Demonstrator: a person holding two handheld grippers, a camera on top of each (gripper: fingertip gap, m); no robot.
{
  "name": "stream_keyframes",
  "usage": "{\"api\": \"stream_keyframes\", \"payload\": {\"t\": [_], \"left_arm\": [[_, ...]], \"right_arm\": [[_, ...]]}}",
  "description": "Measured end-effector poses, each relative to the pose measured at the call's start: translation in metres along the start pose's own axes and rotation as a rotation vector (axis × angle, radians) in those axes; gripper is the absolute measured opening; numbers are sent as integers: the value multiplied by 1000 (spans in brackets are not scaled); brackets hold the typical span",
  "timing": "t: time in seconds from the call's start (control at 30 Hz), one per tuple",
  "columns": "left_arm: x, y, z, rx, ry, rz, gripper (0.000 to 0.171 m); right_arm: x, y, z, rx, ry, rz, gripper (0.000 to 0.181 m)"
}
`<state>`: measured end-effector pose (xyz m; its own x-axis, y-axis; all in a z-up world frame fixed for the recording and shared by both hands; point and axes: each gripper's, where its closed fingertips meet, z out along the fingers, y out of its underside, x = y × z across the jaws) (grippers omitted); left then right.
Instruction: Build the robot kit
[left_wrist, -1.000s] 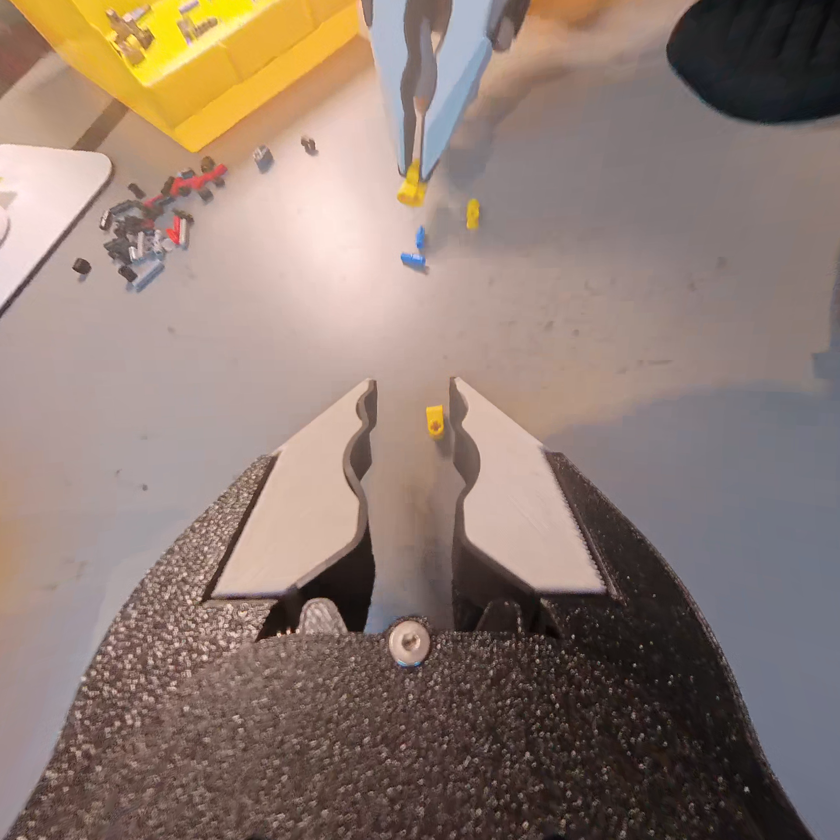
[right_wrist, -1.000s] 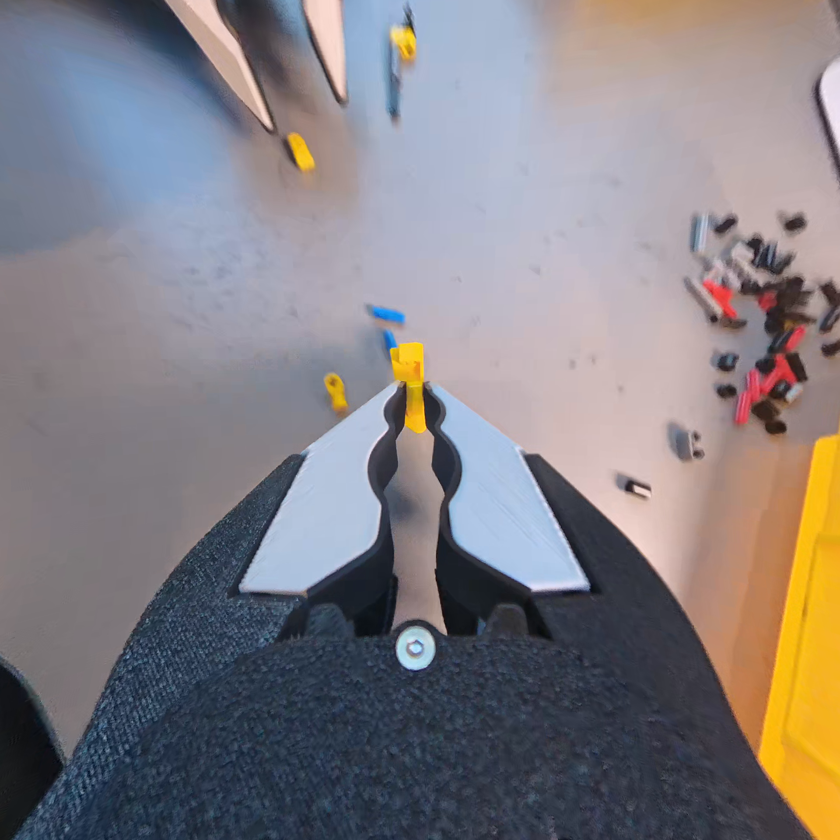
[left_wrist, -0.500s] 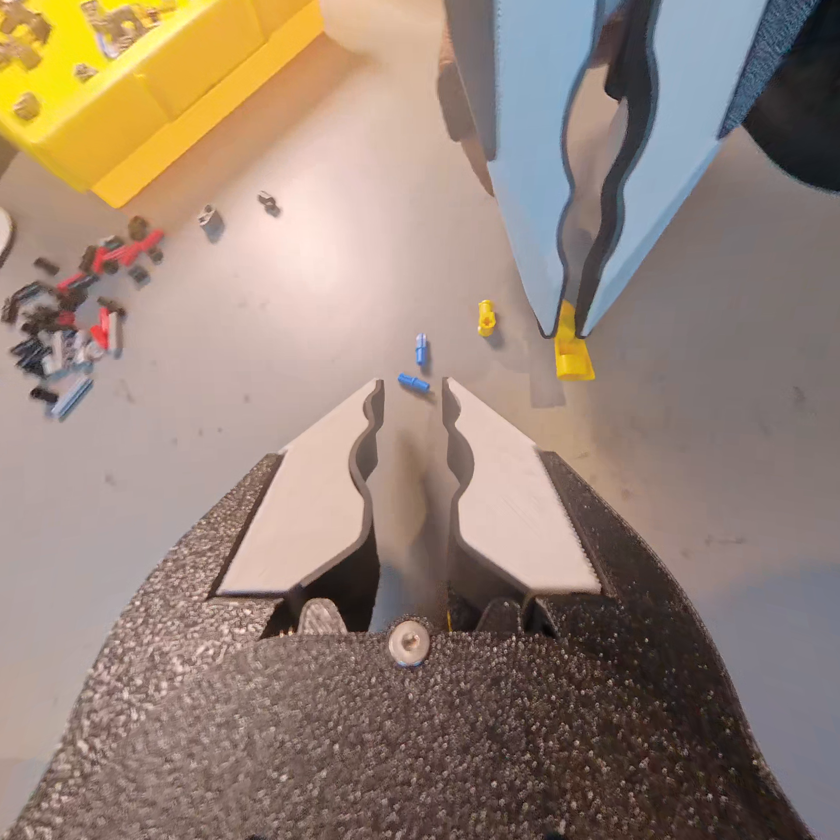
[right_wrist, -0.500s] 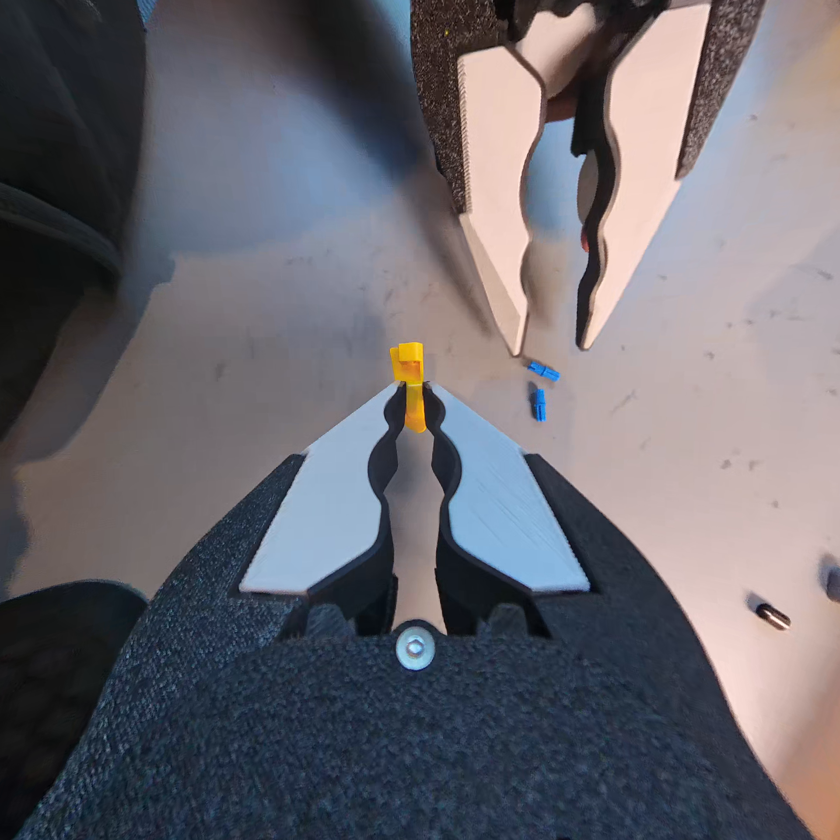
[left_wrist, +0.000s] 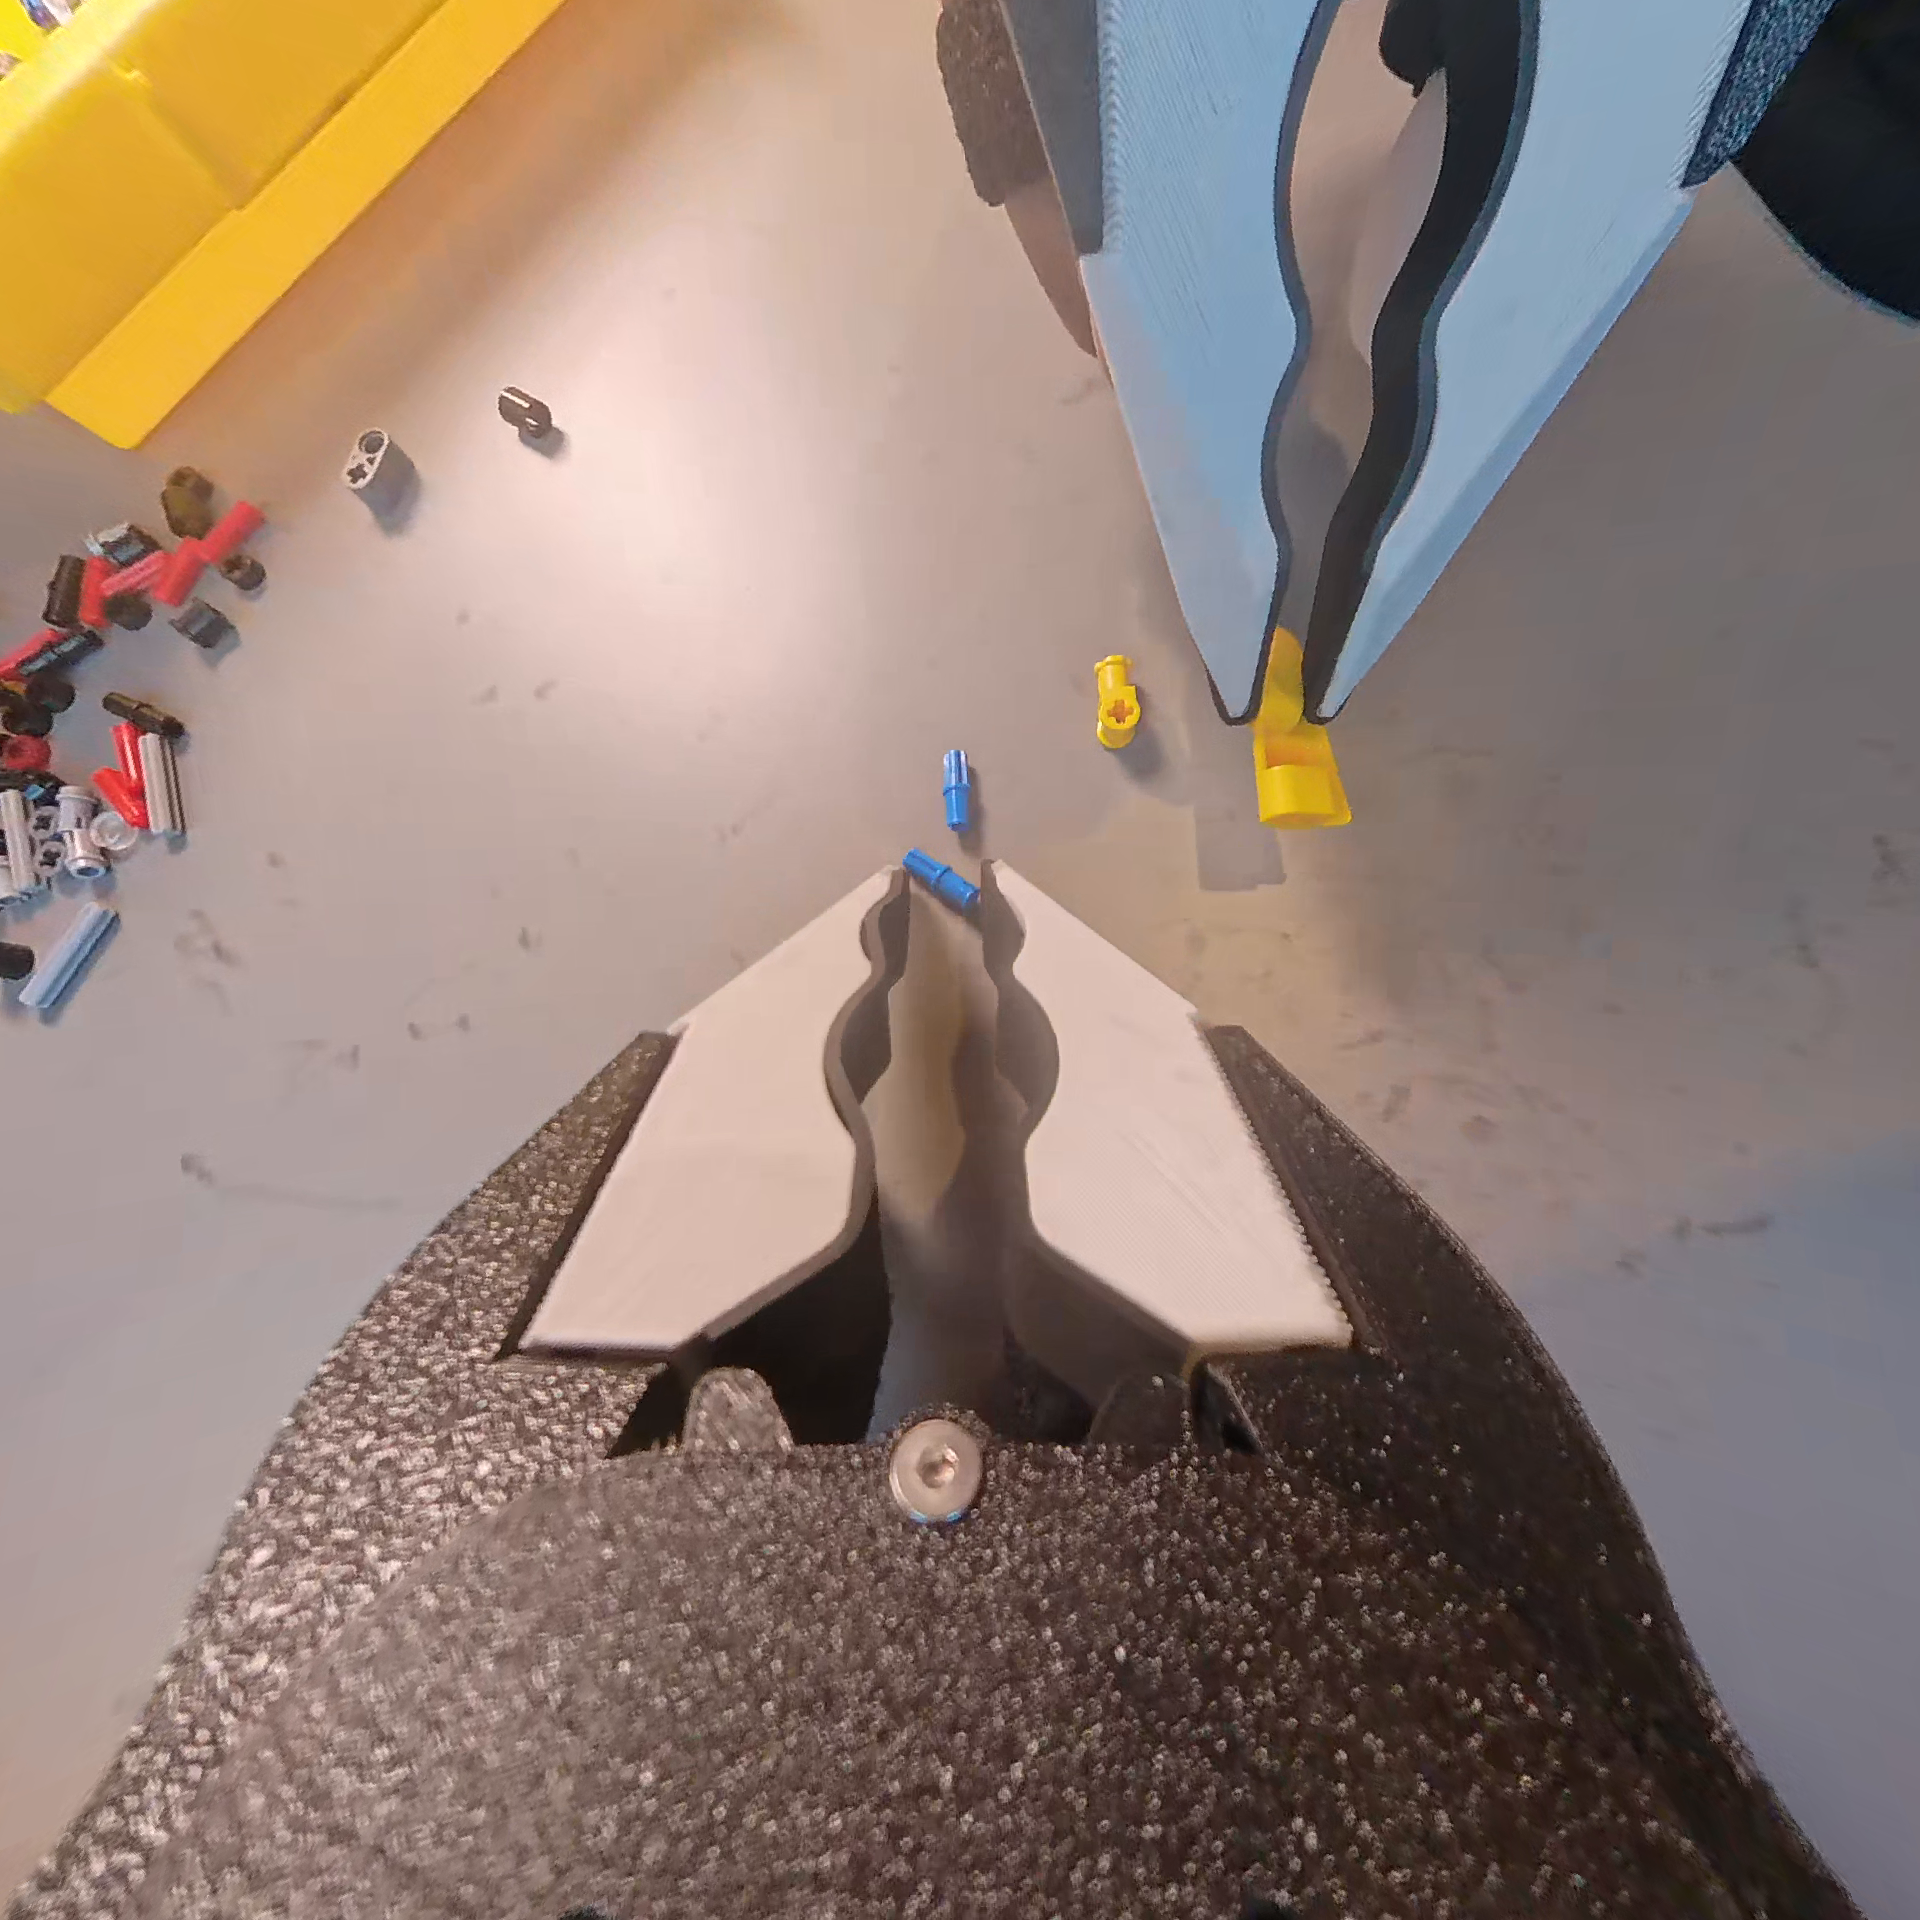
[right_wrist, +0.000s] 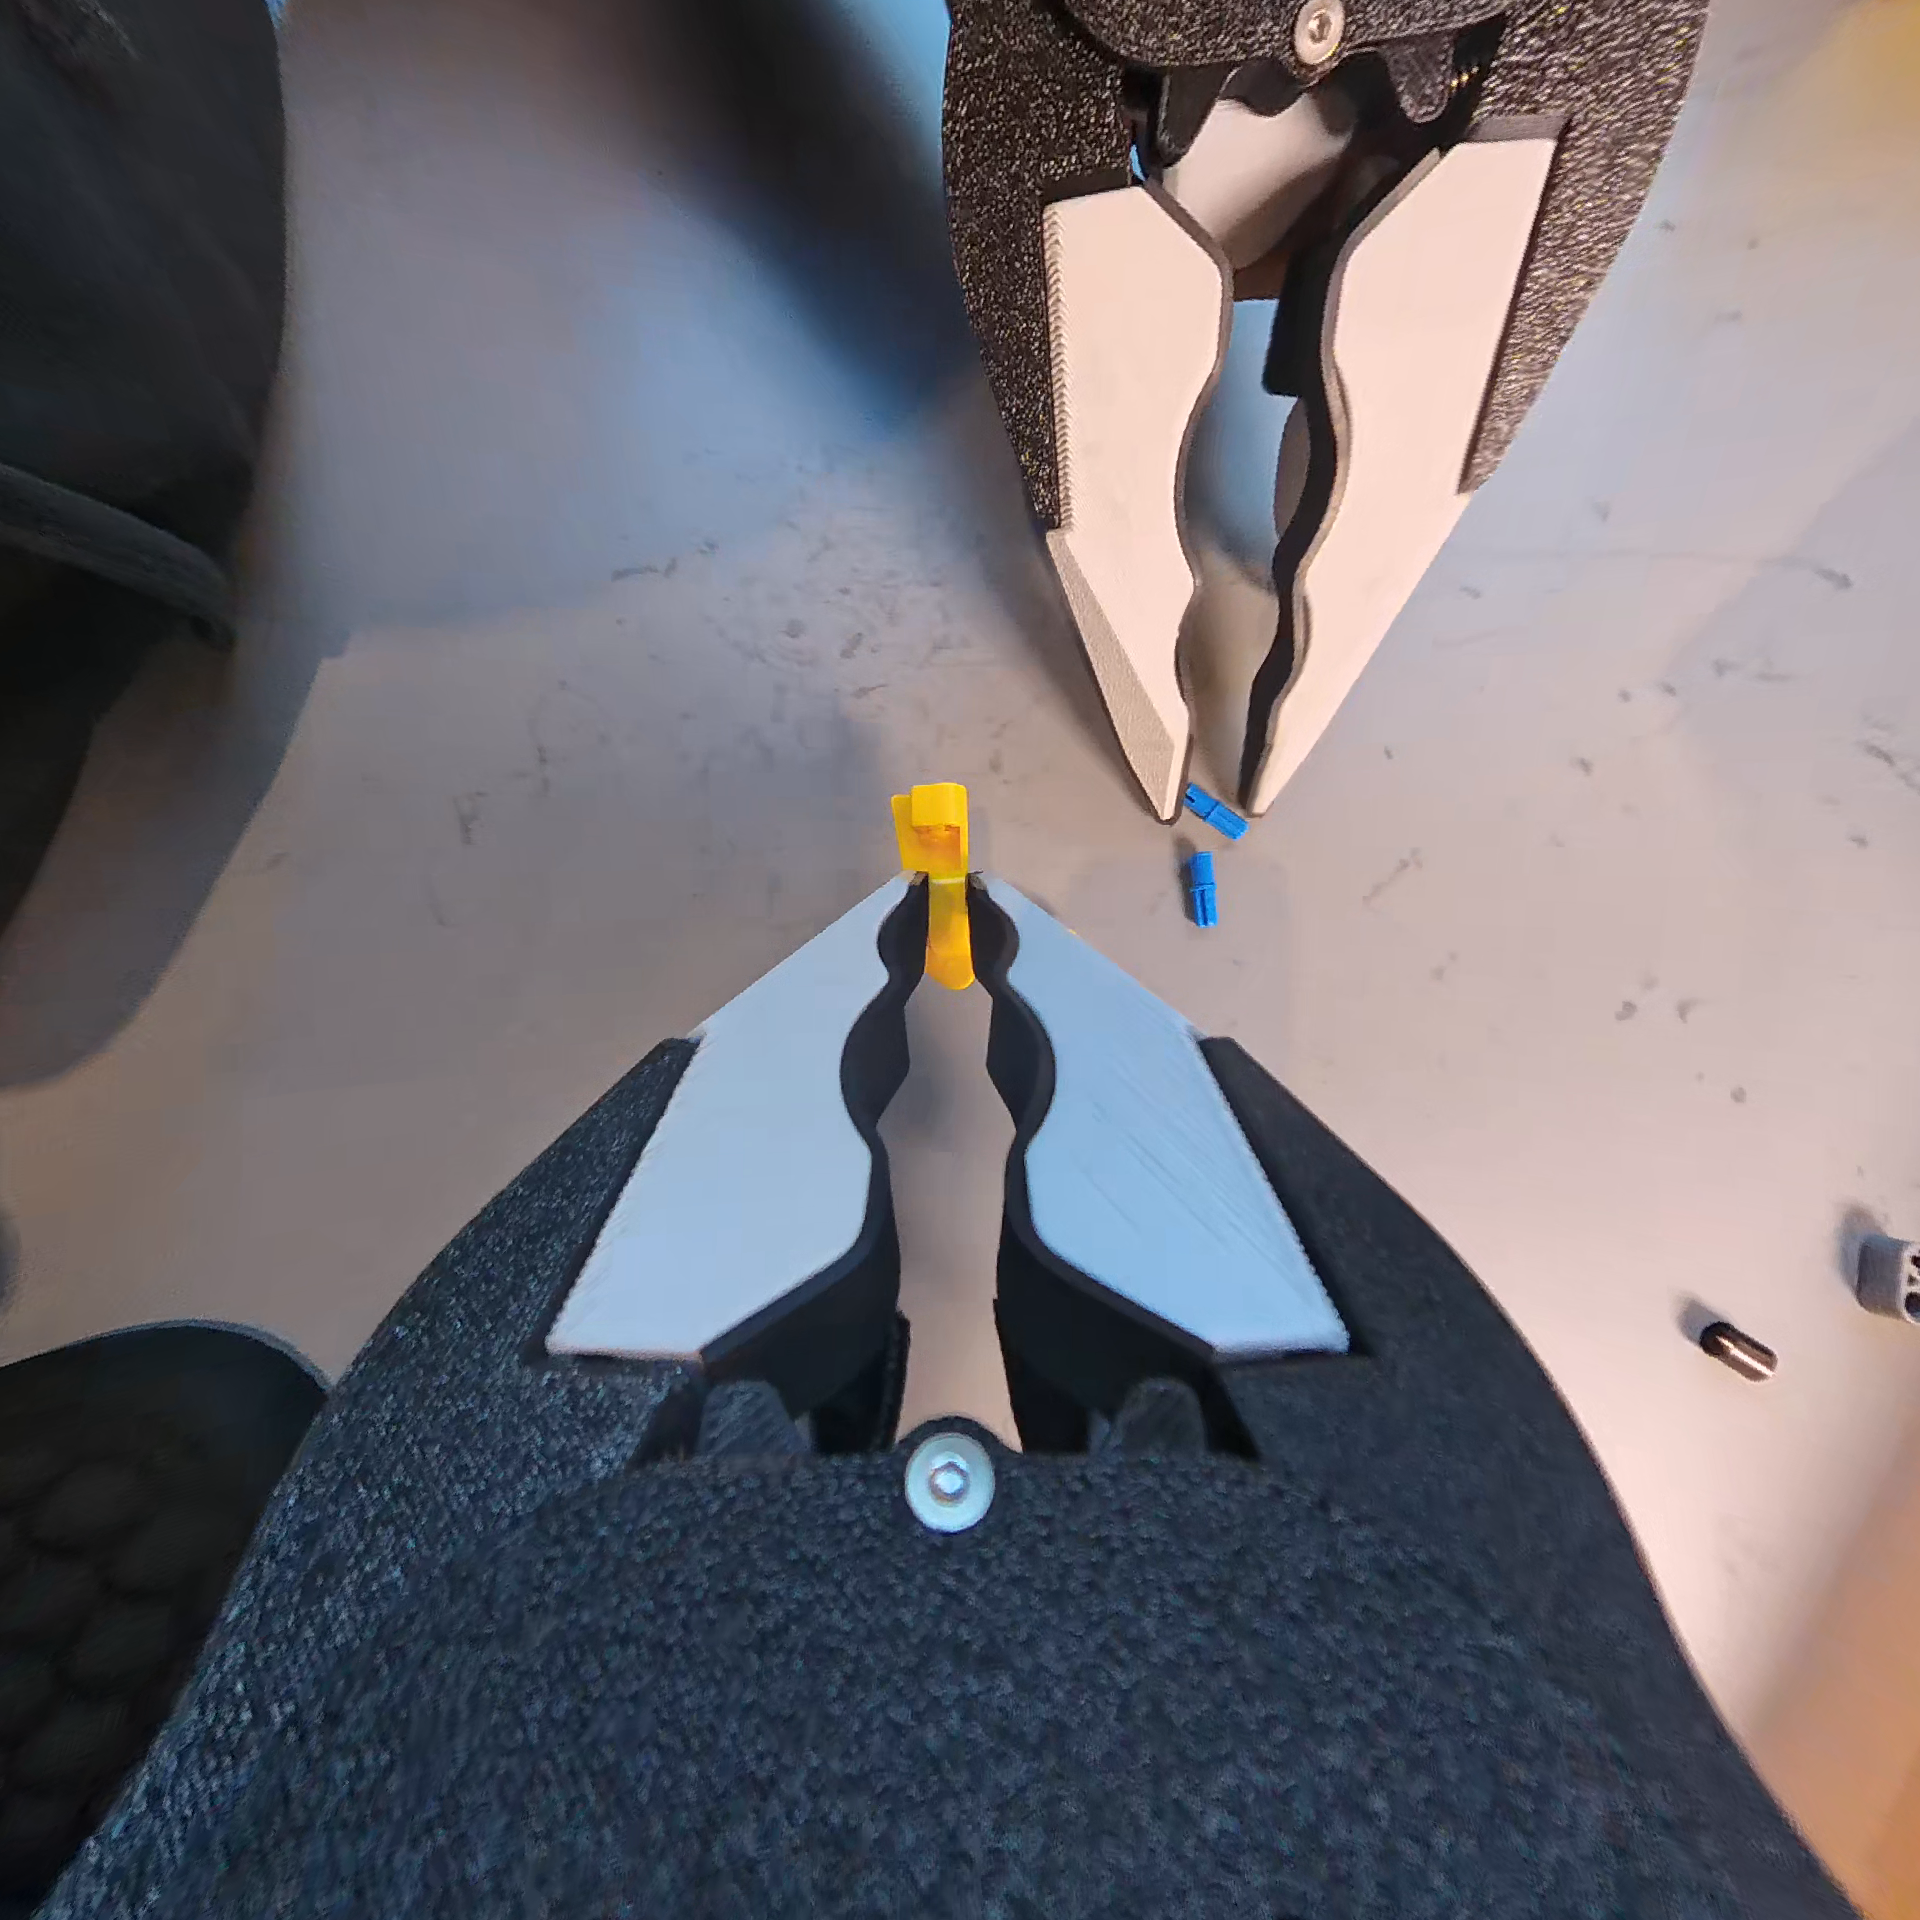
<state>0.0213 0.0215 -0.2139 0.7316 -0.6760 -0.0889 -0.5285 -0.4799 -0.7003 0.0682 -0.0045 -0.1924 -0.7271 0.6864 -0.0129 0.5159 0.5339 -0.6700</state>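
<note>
My left gripper (left_wrist: 943, 881) sits low on the grey table (left_wrist: 644, 644). Its jaws are drawn in on a small blue pin (left_wrist: 940, 878) that lies slantwise between the tips and touches both. The right wrist view shows the same grip (right_wrist: 1214, 814) on the pin (right_wrist: 1216, 810). My right gripper (right_wrist: 943, 883) is shut on a yellow connector piece (right_wrist: 933, 836) that sticks out past its tips. In the left wrist view it (left_wrist: 1276, 717) holds that piece (left_wrist: 1299, 790) just above the table, to the right of my left gripper. A second blue pin (left_wrist: 956, 790) lies loose just beyond my left tips.
A small yellow connector (left_wrist: 1117, 707) lies beside the right gripper's tips. A pile of red, black and grey pieces (left_wrist: 94, 707) and a yellow bin (left_wrist: 156, 156) are at the left. A grey connector (left_wrist: 376, 473) and a black pin (left_wrist: 525, 410) lie loose. Dark fabric (right_wrist: 104, 364) borders the table.
My left gripper moved forward off a yellow piece to the blue pin and its jaws narrowed around it. My right gripper came close with the yellow piece held throughout.
</note>
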Motion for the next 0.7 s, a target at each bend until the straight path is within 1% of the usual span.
{"api": "stream_keyframes", "payload": {"t": [0.2,0.23,0.37,0.4,0.47,0.6,0.7], "left_arm": [[-1,1,0,1,-4,-25,8],[-2,1,0,0,-10,-33,4],[-5,2,-2,-21,-10,-14,2],[-4,1,-5,-23,-8,5,2],[4,-6,-22,22,32,22,3],[22,-13,-56,111,73,-9,3],[34,-15,-67,164,81,-45,3]], "right_arm": [[8,2,-5,12,32,18,7],[10,2,-6,19,41,22,7],[21,0,-9,66,78,37,7],[24,-1,-10,82,90,38,7],[28,-4,-13,131,105,39,7],[27,-25,-21,281,90,18,7],[22,-38,-19,343,71,-2,7]]}}
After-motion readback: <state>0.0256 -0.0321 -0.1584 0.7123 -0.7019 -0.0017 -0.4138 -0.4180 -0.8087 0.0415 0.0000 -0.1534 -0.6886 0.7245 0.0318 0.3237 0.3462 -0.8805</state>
